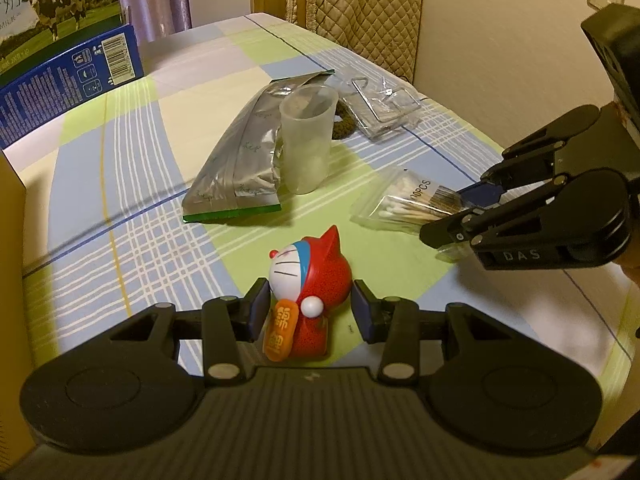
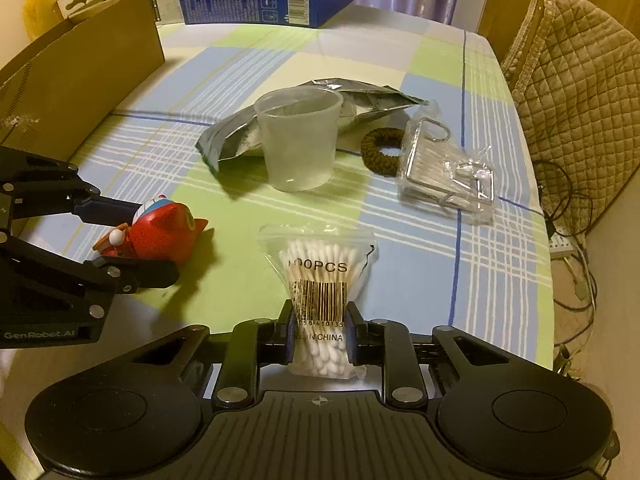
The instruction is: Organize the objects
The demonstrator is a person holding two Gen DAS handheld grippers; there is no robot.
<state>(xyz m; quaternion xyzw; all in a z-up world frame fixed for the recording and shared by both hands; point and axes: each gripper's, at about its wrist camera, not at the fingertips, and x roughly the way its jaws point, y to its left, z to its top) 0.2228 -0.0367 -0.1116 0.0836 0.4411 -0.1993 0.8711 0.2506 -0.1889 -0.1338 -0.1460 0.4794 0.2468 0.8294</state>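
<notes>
1. Left wrist view: the left gripper (image 1: 307,310) has its fingers spread either side of the red cat figurine (image 1: 306,300), which lies on the checked tablecloth (image 1: 132,184); the right pad stands clear of it.
2. Right wrist view: the right gripper (image 2: 318,334) is clamped on the cotton swab bag (image 2: 320,280), near the table's front edge, with the plastic cup (image 2: 298,144) farther off.

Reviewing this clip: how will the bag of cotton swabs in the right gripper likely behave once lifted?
The cotton swab bag looks light: only thin sticks in thin clear film. It will probably flop or sag beyond the right gripper, since the film already pinches into a waist there. The glossy plastic may slip a little, though the bundled sticks give some stiffness.
</notes>
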